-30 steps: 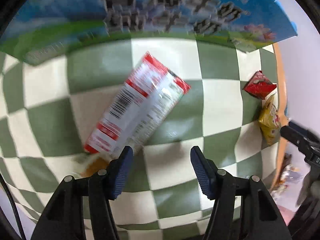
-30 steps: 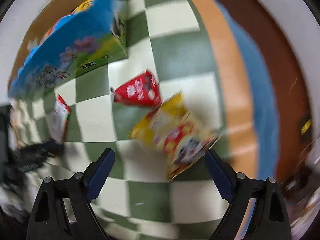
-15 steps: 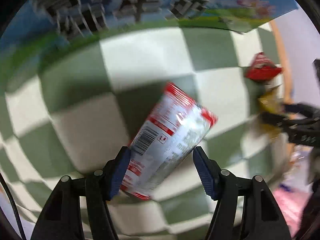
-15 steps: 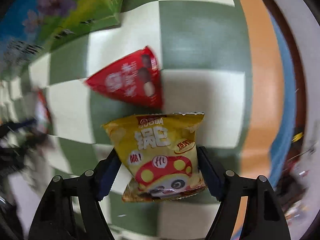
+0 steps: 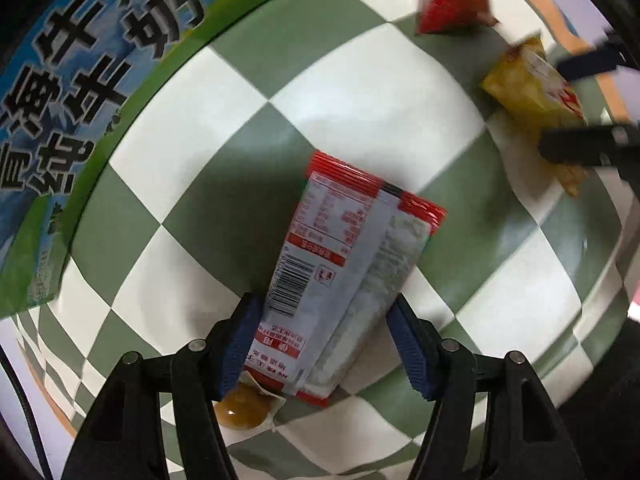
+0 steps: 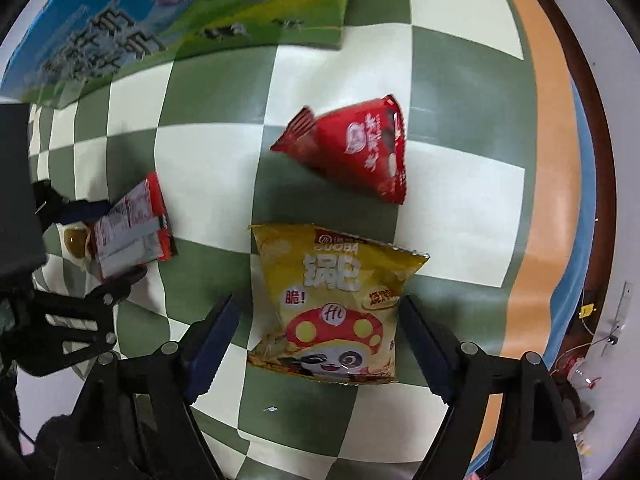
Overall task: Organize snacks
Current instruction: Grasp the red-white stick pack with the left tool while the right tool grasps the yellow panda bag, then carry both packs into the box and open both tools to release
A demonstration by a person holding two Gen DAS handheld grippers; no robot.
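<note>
We look down on a tabletop (image 6: 452, 64) covered with a green and white checked cloth. Our left gripper (image 5: 324, 344) points down over a red and silver snack packet (image 5: 344, 276) that lies flat, its barcode side up. The jaws have just been closing a little; the packet is between them, the left pad touches its edge, but we cannot tell if the right pad presses it. A small brown jelly cup (image 5: 244, 408) lies just beside the packet's lower end. Our right gripper (image 6: 316, 344) stands over a yellow chips bag (image 6: 336, 300). Its jaws have just been opening and stand apart from both sides of the bag, not holding it. A red triangular packet (image 6: 356, 152) lies just above the yellow bag. A big blue and green carton (image 6: 192, 12) stands at the far side.
</note>
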